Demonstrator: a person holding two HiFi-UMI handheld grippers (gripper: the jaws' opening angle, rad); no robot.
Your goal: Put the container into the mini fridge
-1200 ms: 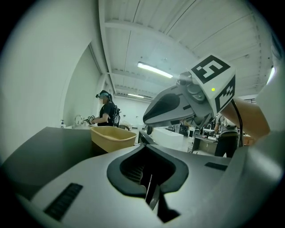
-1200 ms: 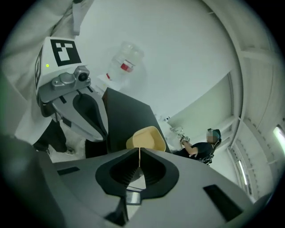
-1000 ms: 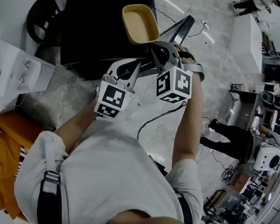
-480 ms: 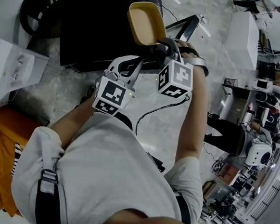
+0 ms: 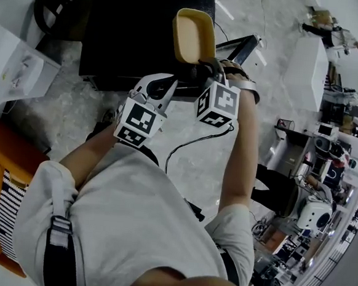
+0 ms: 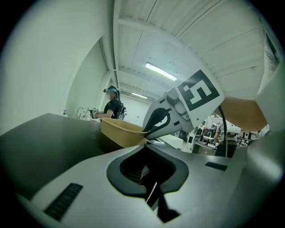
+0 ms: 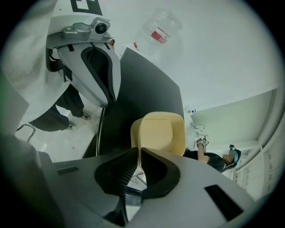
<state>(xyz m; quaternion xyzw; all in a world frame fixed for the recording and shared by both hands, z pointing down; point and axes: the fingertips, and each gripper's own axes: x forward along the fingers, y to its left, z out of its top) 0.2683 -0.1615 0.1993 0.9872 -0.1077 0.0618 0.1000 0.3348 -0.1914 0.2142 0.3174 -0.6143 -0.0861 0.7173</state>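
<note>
At the near edge of the black mini fridge (image 5: 128,40), the left gripper (image 5: 170,84) hangs with its jaws together on nothing. Further right, the empty tan container (image 5: 192,35) is in the air over the mini fridge's right-hand edge, pinched by its near rim wall in the right gripper (image 5: 202,64), whose jaws have just been closing on that thin wall. It looks light, stiff and smooth, so a deep bite on the rim should carry it, though it could pivot or slip.

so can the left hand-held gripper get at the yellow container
Probably yes: the yellow container is just ahead of the left hand-held gripper, nothing between them, though its jaws are shut.
</note>
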